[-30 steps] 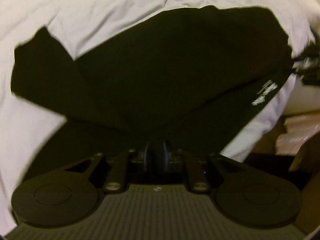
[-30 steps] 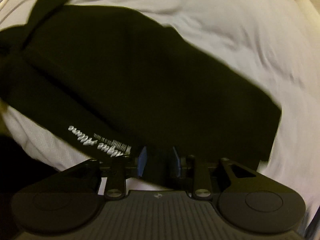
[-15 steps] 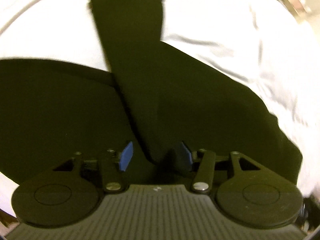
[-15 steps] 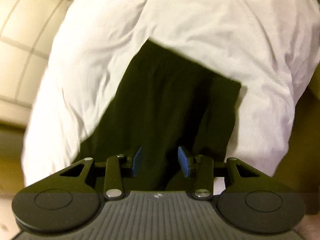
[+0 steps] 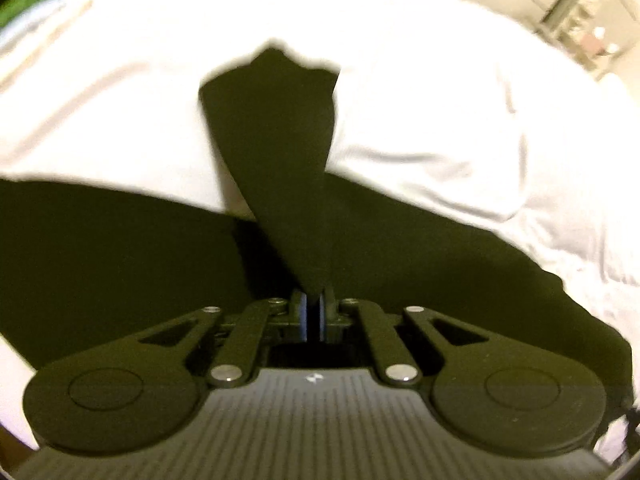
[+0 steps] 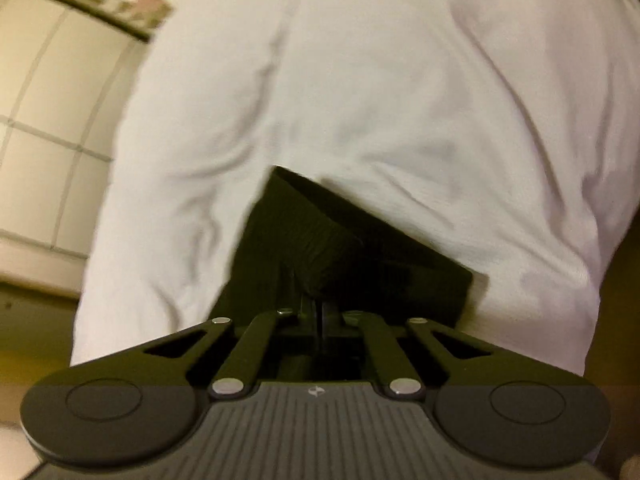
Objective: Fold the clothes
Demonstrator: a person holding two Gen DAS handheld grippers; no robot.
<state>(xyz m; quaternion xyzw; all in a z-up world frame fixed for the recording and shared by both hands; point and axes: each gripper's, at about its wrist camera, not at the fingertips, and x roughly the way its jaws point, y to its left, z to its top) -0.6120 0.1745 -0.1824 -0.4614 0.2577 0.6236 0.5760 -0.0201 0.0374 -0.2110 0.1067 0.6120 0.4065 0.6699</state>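
A black garment [image 5: 120,264] lies on a white bed sheet [image 5: 420,100]. In the left wrist view my left gripper [image 5: 313,312] is shut on a raised fold of the black cloth [image 5: 276,152], which stretches away from the jaws to a point. In the right wrist view my right gripper [image 6: 320,316] is shut on a ribbed edge of the same black garment [image 6: 316,240], lifted a little off the white sheet [image 6: 400,80]. The rest of the garment is hidden below the gripper bodies.
The bed's left edge drops to a pale tiled floor [image 6: 40,120] in the right wrist view. Shelves or furniture [image 5: 592,36] stand beyond the bed at top right of the left wrist view. Something green [image 5: 24,4] lies at top left.
Both grippers were open half a second ago and have closed on folds of the black garment. Both views have moved closer to the cloth.
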